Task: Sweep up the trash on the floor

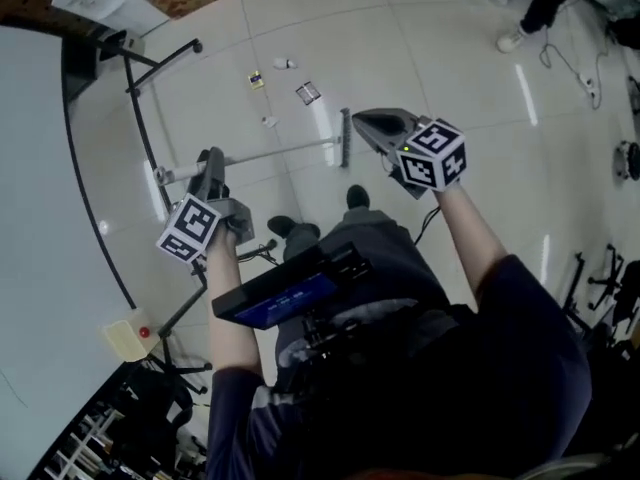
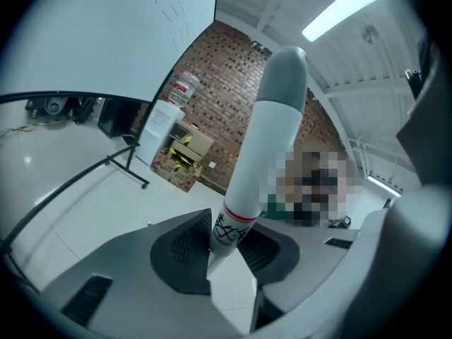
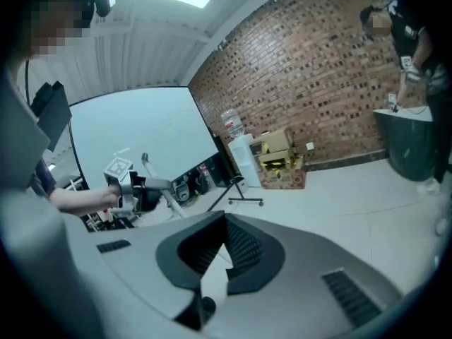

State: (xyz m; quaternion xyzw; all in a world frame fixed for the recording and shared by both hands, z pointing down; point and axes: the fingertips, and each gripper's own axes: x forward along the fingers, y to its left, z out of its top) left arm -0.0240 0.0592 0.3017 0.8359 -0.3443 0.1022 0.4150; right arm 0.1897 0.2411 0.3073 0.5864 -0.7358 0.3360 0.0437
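In the head view my left gripper (image 1: pixel 209 164) is shut on the pale handle (image 1: pixel 280 153) of a broom, near the handle's upper end. The handle slants right to the dark broom head (image 1: pixel 345 138) on the floor. The left gripper view shows the handle (image 2: pixel 272 111) rising from between the ribbed pads of my left gripper (image 2: pixel 227 249). Several small trash scraps lie beyond the head: a yellow-marked piece (image 1: pixel 256 80), a dark wrapper (image 1: pixel 308 93) and a white bit (image 1: pixel 268 121). My right gripper (image 1: pixel 365 123) hangs just right of the broom head, shut (image 3: pixel 224 256) and holding nothing.
A large whiteboard (image 1: pixel 30 218) on a black wheeled stand (image 1: pixel 150 63) fills the left side. A person's shoes (image 1: pixel 512 38) stand at the top right. Cardboard boxes (image 3: pixel 279 162) and a water dispenser (image 3: pixel 244 157) line the brick wall; someone stands by a dark bin (image 3: pixel 409 143).
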